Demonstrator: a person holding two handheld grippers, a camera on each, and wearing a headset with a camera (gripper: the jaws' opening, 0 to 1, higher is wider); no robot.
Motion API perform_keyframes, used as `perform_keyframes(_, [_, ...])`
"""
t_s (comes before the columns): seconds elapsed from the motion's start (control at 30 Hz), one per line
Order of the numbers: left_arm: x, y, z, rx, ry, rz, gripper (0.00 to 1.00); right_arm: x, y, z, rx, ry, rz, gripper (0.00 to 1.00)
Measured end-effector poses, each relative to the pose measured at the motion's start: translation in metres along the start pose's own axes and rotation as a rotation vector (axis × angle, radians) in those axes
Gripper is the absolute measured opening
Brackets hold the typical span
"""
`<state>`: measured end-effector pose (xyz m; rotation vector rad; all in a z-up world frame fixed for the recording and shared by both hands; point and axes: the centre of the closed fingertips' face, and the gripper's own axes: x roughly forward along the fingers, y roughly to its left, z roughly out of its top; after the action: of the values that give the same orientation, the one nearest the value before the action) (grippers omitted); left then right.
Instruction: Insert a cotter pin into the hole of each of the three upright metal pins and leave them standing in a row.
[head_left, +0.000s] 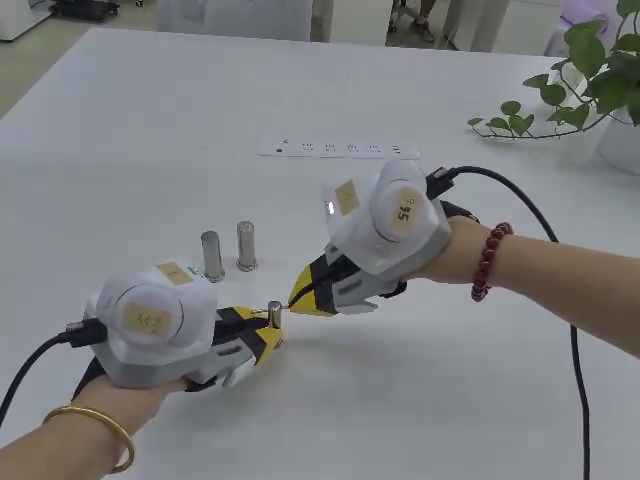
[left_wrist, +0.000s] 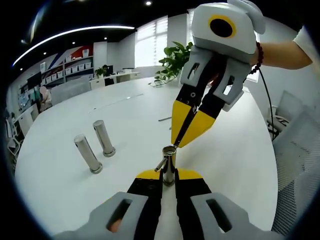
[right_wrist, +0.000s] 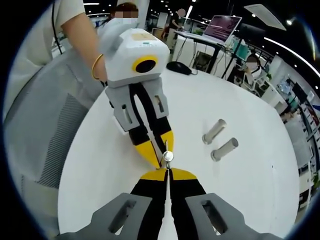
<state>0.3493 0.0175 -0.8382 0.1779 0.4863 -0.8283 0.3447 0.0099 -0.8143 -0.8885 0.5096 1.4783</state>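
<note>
One metal pin (left_wrist: 169, 165) is clamped in our left claw (left_wrist: 169, 176) so our right claw (right_wrist: 168, 173), pinching the cotter pin (left_wrist: 160, 164), can thread it.

Three short silvery metal pins have flared bases. The first pin (left_wrist: 169, 167) stands upright, clamped low down between the jaws of the left gripper (left_wrist: 169, 176), its top at the pressed-together tips of the right gripper (left_wrist: 178, 143). A thin cotter pin (left_wrist: 160, 165) juts sideways near its top. The second pin (left_wrist: 88, 154) and third pin (left_wrist: 104, 138) stand upright, side by side, ahead-left of the left gripper, well apart from it.
</note>
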Motion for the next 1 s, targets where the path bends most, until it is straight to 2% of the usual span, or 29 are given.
perform_keyframes(0.57, [0.0006,-0.0003,-0.0009,-0.003,0.003,0.0,0.07,0.0023,0.0015,0.0003,0.009,-0.001,-0.004,0.03])
perform_keyframes(1.0, [0.0015,0.0011,-0.0056,-0.019,0.022,0.011,0.08,0.0025,0.0014,-0.0008,0.096,-0.014,-0.004,0.09])
